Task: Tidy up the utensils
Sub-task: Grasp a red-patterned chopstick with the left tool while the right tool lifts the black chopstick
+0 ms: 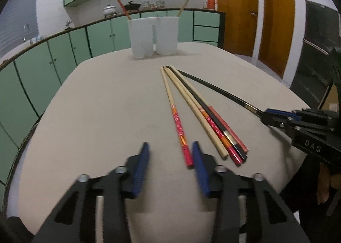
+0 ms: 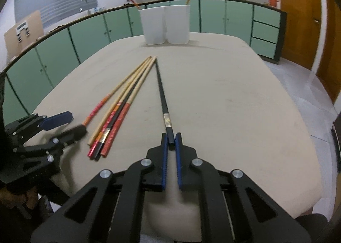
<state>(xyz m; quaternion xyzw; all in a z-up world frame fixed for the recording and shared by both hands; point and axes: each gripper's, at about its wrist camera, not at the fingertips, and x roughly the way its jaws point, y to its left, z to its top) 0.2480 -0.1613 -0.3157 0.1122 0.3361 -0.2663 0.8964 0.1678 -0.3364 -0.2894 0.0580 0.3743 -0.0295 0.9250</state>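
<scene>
While the right gripper [image 2: 171, 136] has its jaws clamped on the thick end of a black chopstick [image 2: 162, 96], whose thin tip lies on the bench [image 2: 234, 93] pointing toward the white holder [image 2: 165, 25], the left gripper [image 1: 169, 154] stands with its jaws apart around the butt of a red-handled chopstick [image 1: 178, 121], its pads not seen pressing it. Just right of that one, a loose bundle of chopsticks [image 1: 213, 123] lies fanned on the bench. Each cup of the holder at the far edge has one chopstick standing in it.
</scene>
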